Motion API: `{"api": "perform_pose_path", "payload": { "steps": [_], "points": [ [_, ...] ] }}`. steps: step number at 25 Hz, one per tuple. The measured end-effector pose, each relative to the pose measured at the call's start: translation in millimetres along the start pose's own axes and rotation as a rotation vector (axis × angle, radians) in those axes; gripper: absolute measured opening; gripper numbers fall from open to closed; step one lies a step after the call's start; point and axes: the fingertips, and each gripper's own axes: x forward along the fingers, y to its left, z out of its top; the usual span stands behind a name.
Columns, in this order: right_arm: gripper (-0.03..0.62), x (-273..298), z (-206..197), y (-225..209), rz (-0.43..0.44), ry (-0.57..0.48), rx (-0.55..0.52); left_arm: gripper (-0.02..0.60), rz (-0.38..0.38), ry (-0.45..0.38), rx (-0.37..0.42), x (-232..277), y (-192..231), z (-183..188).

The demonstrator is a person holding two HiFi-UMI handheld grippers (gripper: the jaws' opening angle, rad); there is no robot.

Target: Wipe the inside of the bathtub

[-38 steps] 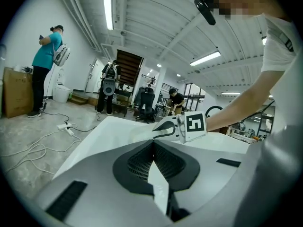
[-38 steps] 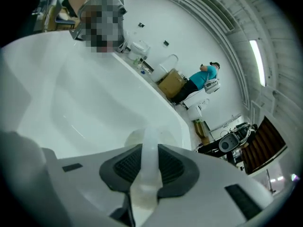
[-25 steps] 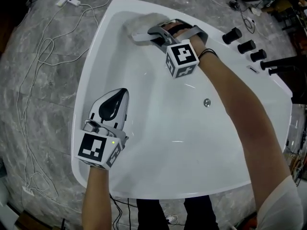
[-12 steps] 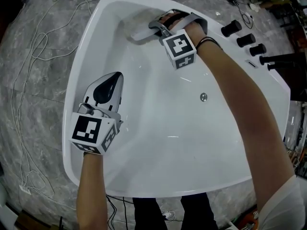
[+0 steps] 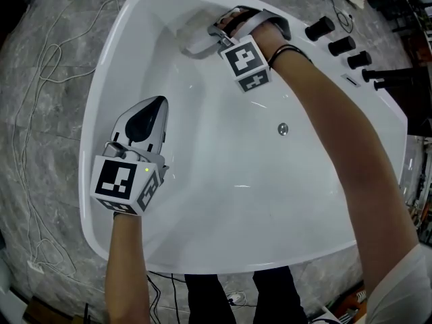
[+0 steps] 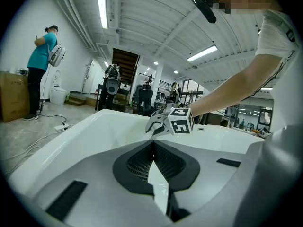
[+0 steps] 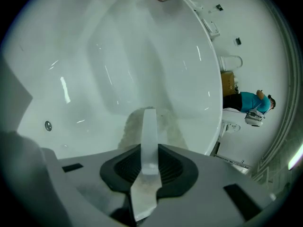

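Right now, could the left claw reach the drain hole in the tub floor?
Probably yes. Bare bathtub floor lies between the left claw and the drain; the right arm passes beside it, not across that path.

The glossy white corner tub (image 5: 223, 248) has a round drain (image 5: 283, 129) toward 3 o'clock. A pale cloth (image 5: 194, 40), pinched in the right claw (image 5: 210, 38), lies against its inner wall at 12 o'clock.
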Motion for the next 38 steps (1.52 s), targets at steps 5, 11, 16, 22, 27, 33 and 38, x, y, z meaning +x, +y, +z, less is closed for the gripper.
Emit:
{"api": "perform_pose_path", "payload": {
  "steps": [5,11,16,22,27,33,38],
  "points": [
    [0.087,-3.1,-9.2,20.4,0.073,0.056,-0.007,0.011,-0.018,0.008,-0.001,4.2,-11.2,-3.5],
    [0.088,-13.6,-28.7,48.2,0.118,0.110,-0.013,0.011,-0.048,0.006,0.000,11.4,-35.1,-4.5],
    [0.089,-22.9,-43.0,67.5,0.140,0.153,-0.015,0.011,-0.064,0.016,0.013,13.8,-52.5,-7.8],
    [0.089,-38.5,-66.8,103.2,0.180,0.161,-0.008,0.011,-0.107,0.015,-0.026,21.9,-79.9,-14.8],
    [0.089,-47.6,-82.8,128.9,0.201,0.168,0.001,0.011,-0.122,0.038,0.014,33.1,-110.0,-21.9],
    [0.089,-63.6,-103.8,163.0,0.196,0.176,0.002,0.011,-0.124,0.052,0.031,51.4,-146.0,-25.9],
    [0.089,-77.0,-124.7,192.5,0.209,0.197,0.009,0.011,-0.107,0.056,0.027,67.2,-168.8,-27.5]
  ]
}}
